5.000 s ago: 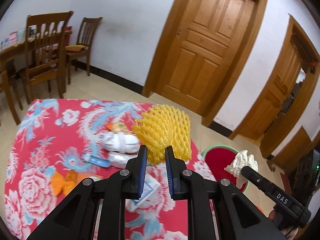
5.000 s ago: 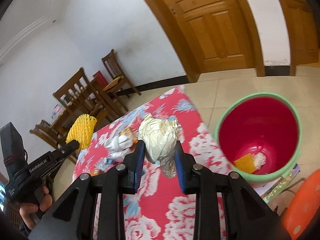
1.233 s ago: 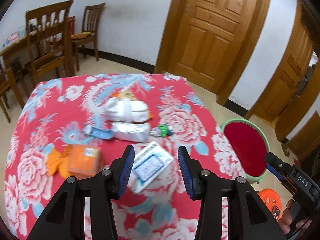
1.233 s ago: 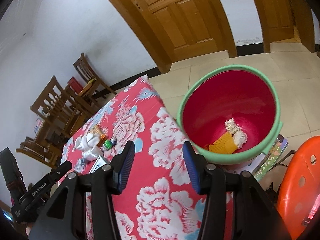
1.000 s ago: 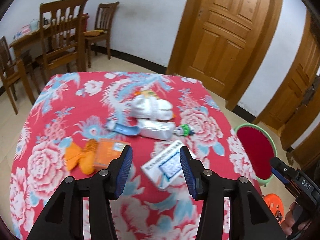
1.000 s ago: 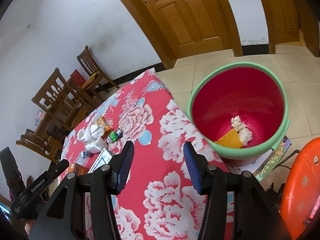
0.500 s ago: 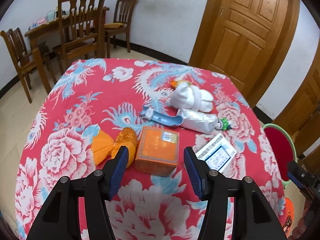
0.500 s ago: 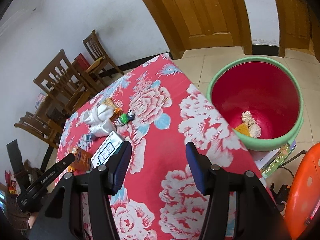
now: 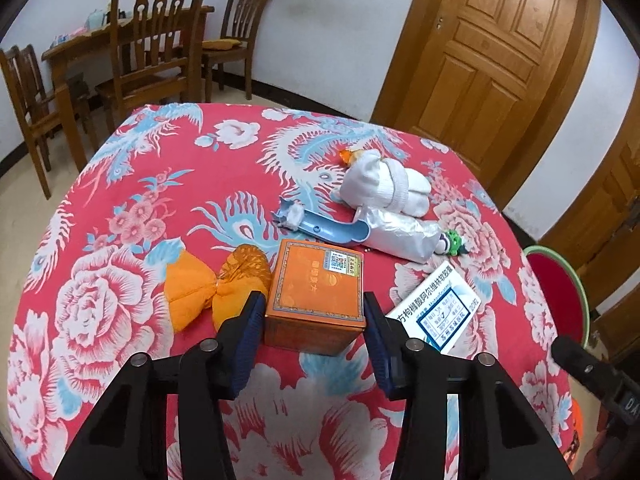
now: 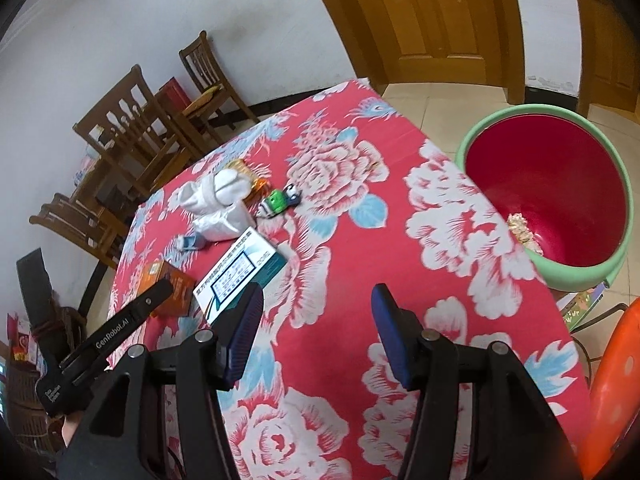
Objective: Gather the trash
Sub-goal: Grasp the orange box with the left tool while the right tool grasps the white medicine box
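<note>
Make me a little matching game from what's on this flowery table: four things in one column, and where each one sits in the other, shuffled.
Things:
1. orange box
2. white and blue box
3. bin
4. orange wrapper

Places:
A. on the floor beside the table
B. between the open fingers of the left gripper
C. on the cloth just left of the orange box
D. on the cloth just right of the orange box

Pairs: 1-B, 2-D, 3-A, 4-C

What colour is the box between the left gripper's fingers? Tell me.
Orange box, with a small white and blue label on top; clearest in the left wrist view.
</note>
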### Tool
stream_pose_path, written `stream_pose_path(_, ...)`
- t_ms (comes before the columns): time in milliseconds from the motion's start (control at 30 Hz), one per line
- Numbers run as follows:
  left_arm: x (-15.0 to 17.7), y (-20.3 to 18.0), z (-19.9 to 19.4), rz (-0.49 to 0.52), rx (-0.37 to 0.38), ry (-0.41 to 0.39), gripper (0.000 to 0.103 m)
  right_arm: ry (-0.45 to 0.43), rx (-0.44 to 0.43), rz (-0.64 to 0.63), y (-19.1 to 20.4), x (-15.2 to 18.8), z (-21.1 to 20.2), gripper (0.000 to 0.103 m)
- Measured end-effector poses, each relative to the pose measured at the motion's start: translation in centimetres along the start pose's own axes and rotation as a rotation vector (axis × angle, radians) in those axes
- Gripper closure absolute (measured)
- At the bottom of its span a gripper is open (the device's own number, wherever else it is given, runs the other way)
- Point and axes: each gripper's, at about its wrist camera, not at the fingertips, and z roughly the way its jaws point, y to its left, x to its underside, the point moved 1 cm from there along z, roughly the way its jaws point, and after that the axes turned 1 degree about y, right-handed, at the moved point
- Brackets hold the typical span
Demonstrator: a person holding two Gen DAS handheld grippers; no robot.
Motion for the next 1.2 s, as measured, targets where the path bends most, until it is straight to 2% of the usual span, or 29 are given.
stream_pose_path(600,0.1,2.8,-3.7,-0.063,0.026,-0.073,0.054,0.082,0.097,-0.141,3.1,-0.9,6.7,0.045)
stream_pose_path(967,0.1,5.2,-4.7,-0.111,0.010,-0.098,0.054,0.044,0.159,-0.181,4.4,-2.4,8.9,0.045)
stream_pose_path(1200,0.1,7.3,-4.9,-0.153,-0.015,-0.107,0.054,0.079,0.099,-0.119,5.1,-1.9,7.6,0.045)
